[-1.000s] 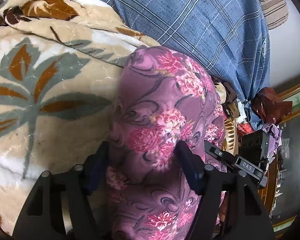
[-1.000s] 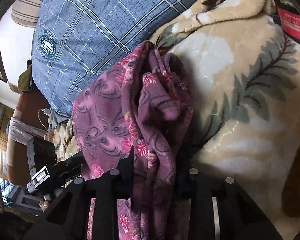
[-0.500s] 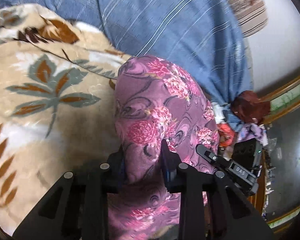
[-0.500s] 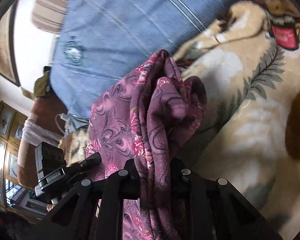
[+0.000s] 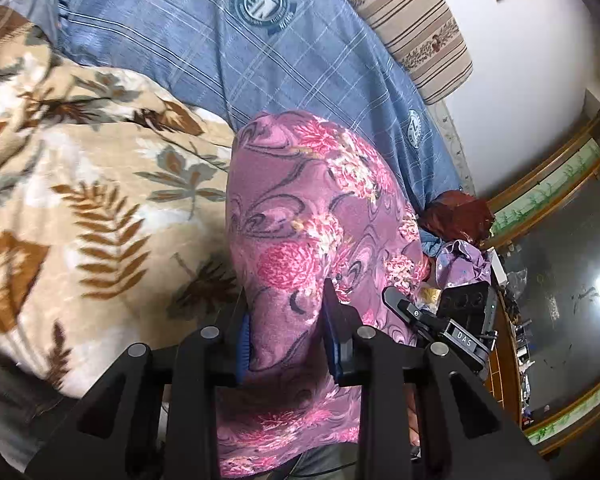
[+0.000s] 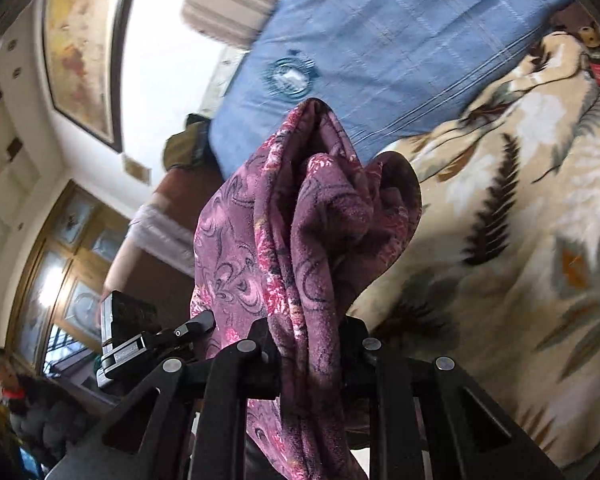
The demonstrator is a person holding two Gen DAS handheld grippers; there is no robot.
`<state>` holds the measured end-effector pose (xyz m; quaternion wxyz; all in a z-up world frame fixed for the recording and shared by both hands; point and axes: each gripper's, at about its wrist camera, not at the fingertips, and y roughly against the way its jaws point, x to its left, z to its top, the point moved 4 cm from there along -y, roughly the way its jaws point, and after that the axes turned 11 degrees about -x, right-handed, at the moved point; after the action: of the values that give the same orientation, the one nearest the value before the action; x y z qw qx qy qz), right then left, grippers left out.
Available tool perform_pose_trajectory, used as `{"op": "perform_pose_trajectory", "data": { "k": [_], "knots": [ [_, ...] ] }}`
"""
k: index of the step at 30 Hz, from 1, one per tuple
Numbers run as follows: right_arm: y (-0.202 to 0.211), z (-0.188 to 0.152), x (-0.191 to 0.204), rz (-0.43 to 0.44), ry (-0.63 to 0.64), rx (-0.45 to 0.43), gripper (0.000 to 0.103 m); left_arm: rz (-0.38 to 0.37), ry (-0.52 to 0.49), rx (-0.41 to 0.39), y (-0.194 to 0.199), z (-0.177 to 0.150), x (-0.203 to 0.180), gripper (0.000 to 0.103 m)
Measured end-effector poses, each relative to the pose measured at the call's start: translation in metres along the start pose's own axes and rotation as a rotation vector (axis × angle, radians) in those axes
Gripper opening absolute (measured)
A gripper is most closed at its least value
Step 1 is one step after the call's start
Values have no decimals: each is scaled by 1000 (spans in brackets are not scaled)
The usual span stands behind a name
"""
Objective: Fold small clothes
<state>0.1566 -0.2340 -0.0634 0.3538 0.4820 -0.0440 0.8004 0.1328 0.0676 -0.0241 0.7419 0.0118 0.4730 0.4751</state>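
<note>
Between the jaws of the left gripper [image 5: 286, 320] sits a bunched fold of the purple floral garment [image 5: 320, 216], pinched from both sides by the blue-lined pads [image 5: 334, 334]; the jaws are narrow, closed on the cloth. From that grip the fabric rises ahead as a smooth rounded hump and also hangs down below the fingers. The right gripper [image 6: 308, 344] likewise has its jaws drawn close on the garment [image 6: 300, 240], here a thick rope of gathered folds that stands up beyond the fingers and trails down beneath them. In each wrist view the other gripper shows at the side, touching the same cloth, so the garment is held between the two, lifted above the bed.

Just beside the cloth in the left wrist view, the beige leaf-print blanket [image 5: 92, 208] covers the bed out to the left edge of the view. Beyond the garment lies a blue plaid cover [image 5: 300, 64] with a round crest, and behind that a striped pillow [image 5: 412, 28] against the white wall. Near the right edge of the bed are a dark red cloth [image 5: 456, 216] and a lilac cloth [image 5: 464, 260]. The right wrist view is blurred; it shows the blanket [image 6: 520, 220] at right, the blue cover [image 6: 380, 48] above, and wooden window frames [image 6: 60, 264] at far left.
</note>
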Motion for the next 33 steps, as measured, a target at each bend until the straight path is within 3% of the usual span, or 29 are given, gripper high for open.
{"op": "perform_pose_trajectory", "data": {
  "k": [5, 11, 14, 16, 18, 20, 21, 23, 25, 28, 31, 33],
  "knots": [
    [-22, -13, 1, -11, -7, 31, 18, 9, 48, 24, -6, 3, 30, 27],
    [-77, -9, -51, -131, -5, 80, 18, 48, 124, 105, -92, 21, 93, 27],
    [-114, 1, -89, -175, -19, 105, 18, 85, 102, 103, -129, 27, 116, 28],
    [-137, 7, -110, -203, -3, 128, 19, 164, 50, 87, -150, 26, 130, 32],
    [-155, 8, -125, -232, 38, 143, 20, 262, 18, 95, -163, 21, 143, 52],
    [-166, 5, -139, -250, 48, 167, 24, 293, 47, 112, -168, 15, 153, 65],
    [-168, 3, -144, -250, 32, 174, 30, 299, 45, 111, -167, 15, 153, 67],
    [-158, 4, -146, -242, -17, 160, 32, 311, 37, 116, -159, 16, 152, 68],
    [-138, 4, -137, -274, -15, 140, 43, 340, 40, 100, -141, 15, 150, 68],
    [-102, -4, -119, -245, -12, 110, 60, 411, 43, 99, -111, 6, 148, 70],
    [-76, -30, -113, -269, -29, 124, 61, 373, 136, 97, -90, -19, 151, 72],
    [-66, -52, -116, -304, -27, 148, 61, 349, 149, 144, -85, -46, 151, 72]
  ]
}}
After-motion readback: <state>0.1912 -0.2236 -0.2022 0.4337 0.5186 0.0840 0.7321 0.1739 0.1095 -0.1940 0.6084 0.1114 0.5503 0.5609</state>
